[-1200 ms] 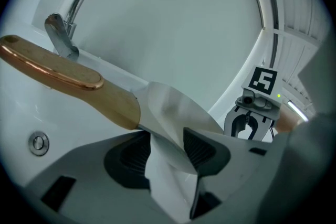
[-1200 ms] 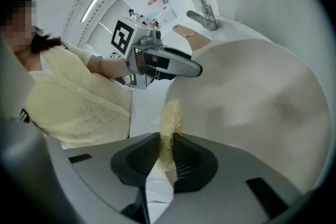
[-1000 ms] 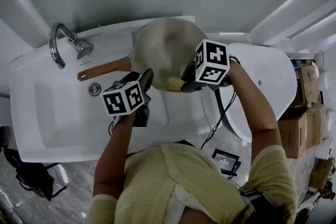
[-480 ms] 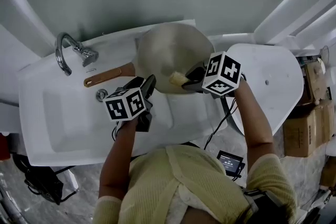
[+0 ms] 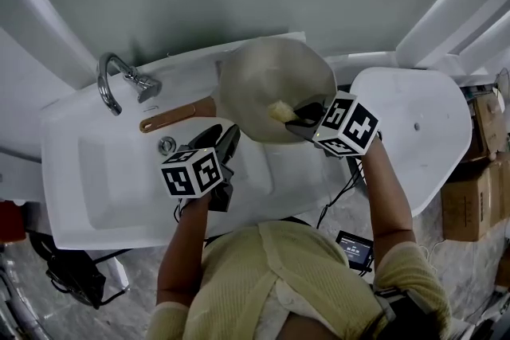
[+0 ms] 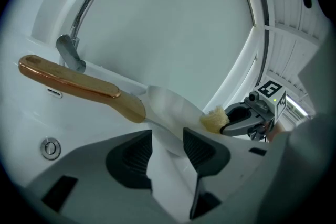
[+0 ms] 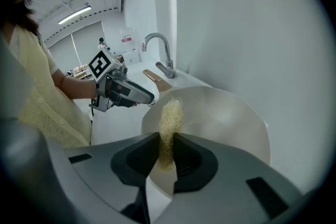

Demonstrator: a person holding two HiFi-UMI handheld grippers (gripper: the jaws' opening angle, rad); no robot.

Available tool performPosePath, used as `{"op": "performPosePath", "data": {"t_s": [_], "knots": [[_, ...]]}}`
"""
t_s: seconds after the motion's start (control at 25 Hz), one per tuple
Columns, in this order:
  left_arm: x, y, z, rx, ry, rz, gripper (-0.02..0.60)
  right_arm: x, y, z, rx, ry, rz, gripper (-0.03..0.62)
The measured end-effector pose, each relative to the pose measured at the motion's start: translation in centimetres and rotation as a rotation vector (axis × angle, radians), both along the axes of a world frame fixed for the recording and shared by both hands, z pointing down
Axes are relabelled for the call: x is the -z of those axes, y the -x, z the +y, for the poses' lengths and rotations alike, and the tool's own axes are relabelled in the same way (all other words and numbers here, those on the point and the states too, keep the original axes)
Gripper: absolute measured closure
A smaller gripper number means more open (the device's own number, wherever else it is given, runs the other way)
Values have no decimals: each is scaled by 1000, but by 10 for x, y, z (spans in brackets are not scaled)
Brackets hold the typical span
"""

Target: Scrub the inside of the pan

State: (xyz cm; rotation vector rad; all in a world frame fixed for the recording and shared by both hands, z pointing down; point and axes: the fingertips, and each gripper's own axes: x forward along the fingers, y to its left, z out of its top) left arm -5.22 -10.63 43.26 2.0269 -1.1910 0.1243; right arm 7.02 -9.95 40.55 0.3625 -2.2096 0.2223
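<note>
Grey-green wall at the far side, white sink [image 5: 96, 195] set against it, marbled floor at the near side. Far left on the sink's rim: chrome faucet [image 5: 119, 80], spout curving to the left. Round drain [image 5: 166, 145] just right of it, lower in the basin. Wooden handle [image 5: 175, 115] runs right from above the drain to the pan [image 5: 271, 76], a pale round pan sitting at the sink's far right corner, tipped up. Left gripper [image 5: 225, 133] reaches the pan's near-left edge beside the handle; jaws stand wide with the pan's rim between them, pads against it. Yellow scrub pad [image 5: 279, 111] lies against the pan's inside, near side. Right gripper [image 5: 296, 117] pinches that pad flat between its jaws. Further right, a white oval top [image 5: 414, 131], then cardboard boxes [image 5: 470, 195] at the edge
</note>
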Motion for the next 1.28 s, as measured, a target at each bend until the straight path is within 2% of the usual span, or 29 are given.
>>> {"op": "performPosePath", "data": {"t_s": [0.16, 0.44, 0.56, 0.76, 0.92, 1.28], "knots": [[10, 6, 8, 16, -26, 16, 348, 7, 4, 2, -40, -39, -49, 513], [42, 20, 18, 29, -130, -1, 353, 21, 9, 6, -106, -110, -147, 513], [61, 26, 21, 40, -210, -41, 370, 31, 13, 9, -156, -122, -234, 513], [93, 38, 24, 99, -337, -55, 423, 52, 23, 13, -264, -102, -463, 513], [101, 39, 30, 113, -374, -82, 455, 63, 22, 10, -361, -128, -586, 513], [94, 48, 36, 166, -387, -161, 483, 64, 8, 1, -526, -185, -679, 513]]}}
